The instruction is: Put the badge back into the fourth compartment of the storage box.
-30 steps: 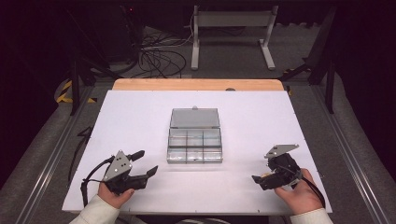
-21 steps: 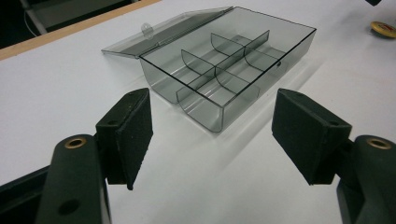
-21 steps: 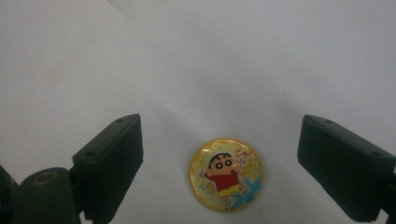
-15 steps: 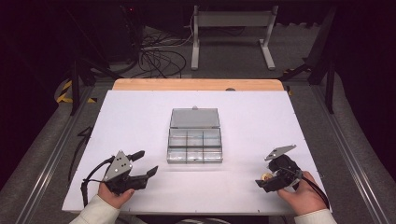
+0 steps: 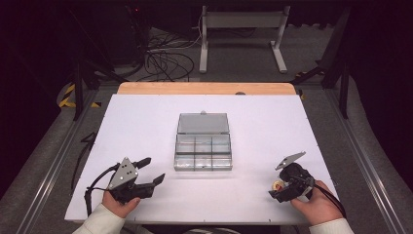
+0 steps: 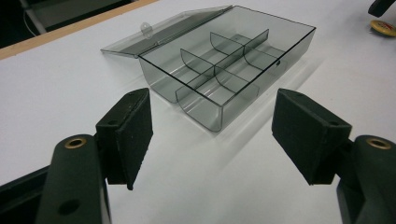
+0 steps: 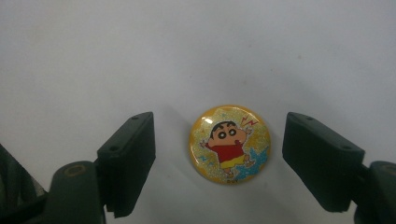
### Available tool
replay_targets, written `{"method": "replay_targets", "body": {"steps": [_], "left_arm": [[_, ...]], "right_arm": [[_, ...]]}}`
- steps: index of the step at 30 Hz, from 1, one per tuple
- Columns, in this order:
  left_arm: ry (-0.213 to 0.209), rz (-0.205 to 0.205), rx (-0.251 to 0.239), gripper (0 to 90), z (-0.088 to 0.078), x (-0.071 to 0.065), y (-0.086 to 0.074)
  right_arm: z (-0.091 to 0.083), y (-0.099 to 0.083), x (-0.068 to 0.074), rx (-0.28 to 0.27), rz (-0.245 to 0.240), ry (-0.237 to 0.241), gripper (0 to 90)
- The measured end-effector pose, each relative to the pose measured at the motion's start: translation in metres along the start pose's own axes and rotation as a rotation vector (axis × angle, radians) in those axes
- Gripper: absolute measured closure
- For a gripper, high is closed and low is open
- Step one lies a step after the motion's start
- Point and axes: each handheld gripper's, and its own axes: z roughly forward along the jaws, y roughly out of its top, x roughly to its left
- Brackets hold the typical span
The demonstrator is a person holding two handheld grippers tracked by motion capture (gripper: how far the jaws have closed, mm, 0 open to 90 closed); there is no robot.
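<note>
Fingers (image 7: 128, 163) of right gripper (image 7: 219, 161) spread, one on each side of round yellow badge (image 7: 229, 143), clear of its rim on both sides; just been closing in, badge lying between them, not yet pinched. Badge flat on white table (image 5: 146, 126), printed with cartoon child in red shirt and yellow shorts. Seen from above at near right of table, just beside right gripper (image 5: 278, 191) tip, badge (image 5: 278, 185) small and partly tucked under gripper body. Right hand (image 5: 316, 204) wrapped around gripper from behind, near front edge of table.

Fingers (image 6: 130, 135) of left gripper (image 6: 219, 140) spread wide, pinching nothing, bare table between them. Left gripper (image 5: 146, 178) resting at near left of table, held by left hand (image 5: 117, 202), aimed toward clear compartment box (image 6: 224, 70). Box (image 5: 203, 151) at middle of table, well apart from both grippers, lid (image 5: 203, 123) folded back flat on far side. Six compartments inside, divided by thin walls, all bare. Badge (image 6: 384, 26) also glimpsed at upper right of left gripper view, beyond box. Wooden strip (image 5: 204, 88) along far edge of table.
</note>
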Motion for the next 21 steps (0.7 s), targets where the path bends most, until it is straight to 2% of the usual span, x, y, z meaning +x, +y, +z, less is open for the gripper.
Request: {"method": "replay_targets", "body": {"steps": [11,21], "left_arm": [[0.0,0.002,0.0,29.9,0.0001,-0.0003,0.0],[0.001,0.003,0.001,29.9,0.0001,-0.0003,0.0]], "right_arm": [[0.0034,0.0014,-0.0003,0.05,-0.02,-0.006,34.6],[0.0052,0.0048,-0.0003,0.07,-0.03,-0.02,40.7]]}}
